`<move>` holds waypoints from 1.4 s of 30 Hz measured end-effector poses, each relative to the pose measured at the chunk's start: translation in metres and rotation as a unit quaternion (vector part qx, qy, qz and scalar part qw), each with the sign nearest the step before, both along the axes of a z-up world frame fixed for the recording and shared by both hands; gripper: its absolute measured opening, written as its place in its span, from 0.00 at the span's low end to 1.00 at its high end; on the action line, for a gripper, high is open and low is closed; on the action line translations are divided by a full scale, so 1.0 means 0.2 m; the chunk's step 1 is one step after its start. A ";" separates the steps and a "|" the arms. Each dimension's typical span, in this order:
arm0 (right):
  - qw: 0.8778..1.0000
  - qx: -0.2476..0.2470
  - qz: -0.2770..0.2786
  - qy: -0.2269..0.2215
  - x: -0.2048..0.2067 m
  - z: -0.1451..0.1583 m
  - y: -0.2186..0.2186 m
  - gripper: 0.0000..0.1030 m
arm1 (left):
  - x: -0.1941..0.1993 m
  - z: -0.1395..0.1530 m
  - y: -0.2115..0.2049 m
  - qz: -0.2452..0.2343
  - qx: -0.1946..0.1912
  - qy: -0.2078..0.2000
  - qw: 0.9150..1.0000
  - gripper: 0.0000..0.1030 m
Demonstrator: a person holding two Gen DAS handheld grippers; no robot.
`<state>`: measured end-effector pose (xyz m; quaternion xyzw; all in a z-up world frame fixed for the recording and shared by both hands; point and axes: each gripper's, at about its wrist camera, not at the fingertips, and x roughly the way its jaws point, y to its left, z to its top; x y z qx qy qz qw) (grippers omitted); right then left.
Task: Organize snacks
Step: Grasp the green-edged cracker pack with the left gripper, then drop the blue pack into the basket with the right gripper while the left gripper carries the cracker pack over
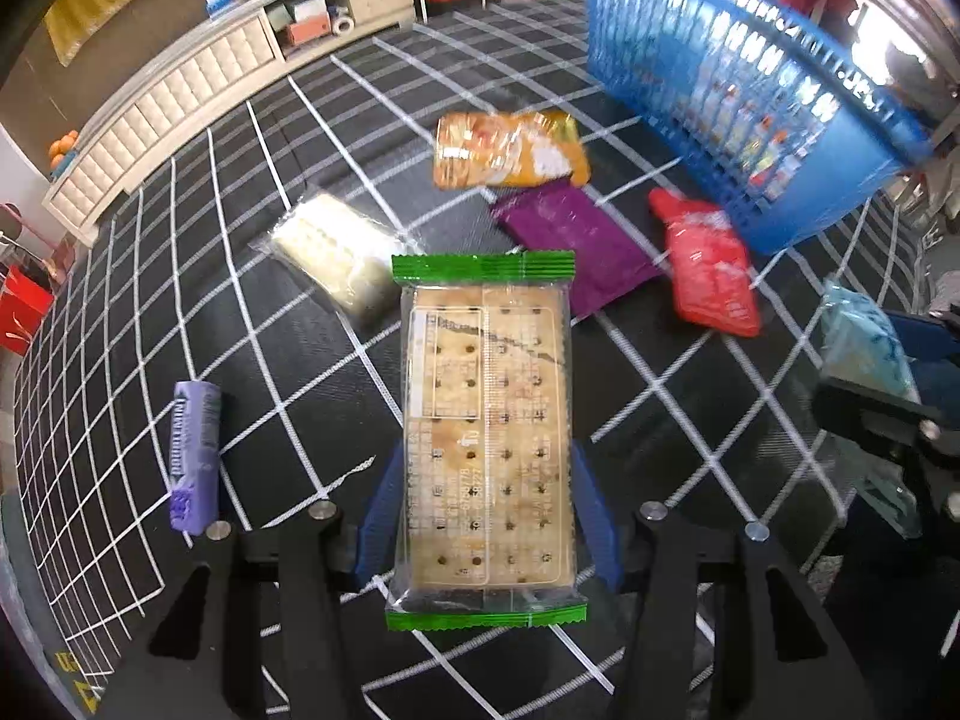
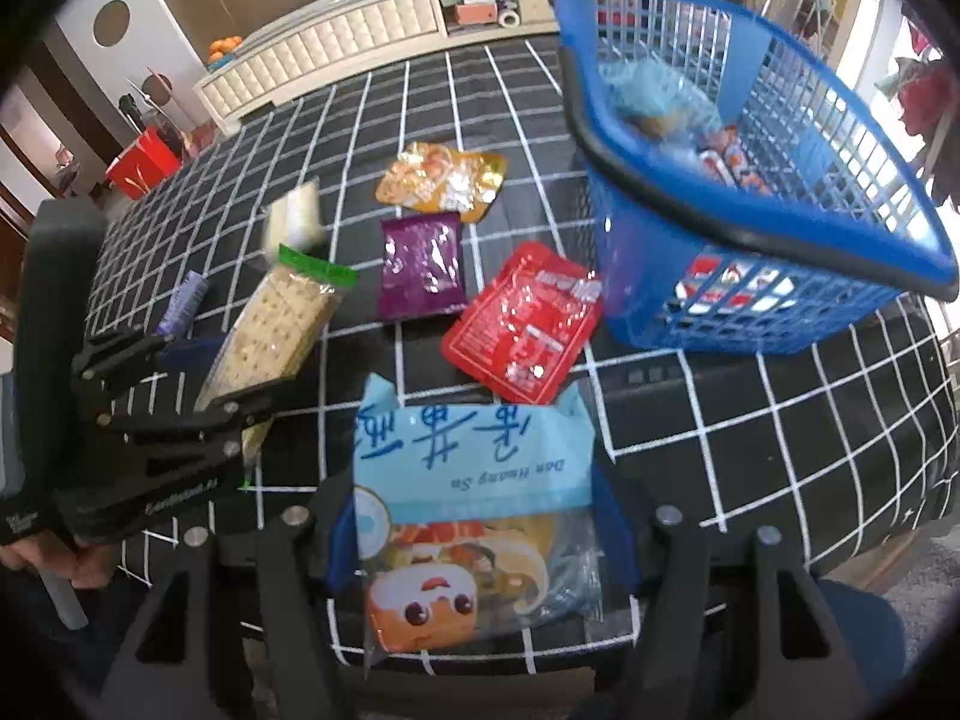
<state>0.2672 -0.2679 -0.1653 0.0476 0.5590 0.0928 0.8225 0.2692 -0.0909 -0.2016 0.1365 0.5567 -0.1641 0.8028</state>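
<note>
Your left gripper (image 1: 486,516) clamps the green-edged cracker pack (image 1: 485,438), raised above the checked cloth (image 1: 288,372). Your right gripper (image 2: 480,540) clamps the light-blue pastry pack (image 2: 474,498). The blue basket (image 2: 774,240) stands ahead to the right, snacks inside. Orange (image 2: 444,180), purple (image 2: 423,264) and red (image 2: 525,324) packets lie between you and it.

Black linkage arms with silver screws; blue fingers (image 1: 591,516); bare-skinned hand (image 2: 57,558) gripping a handle.
</note>
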 end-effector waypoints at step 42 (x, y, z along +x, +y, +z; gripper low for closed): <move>0.995 -0.004 0.013 -0.098 0.55 0.53 -0.58 0.67 | 0.36 0.76 -0.64 -0.029 -0.055 -0.092 0.994 0.50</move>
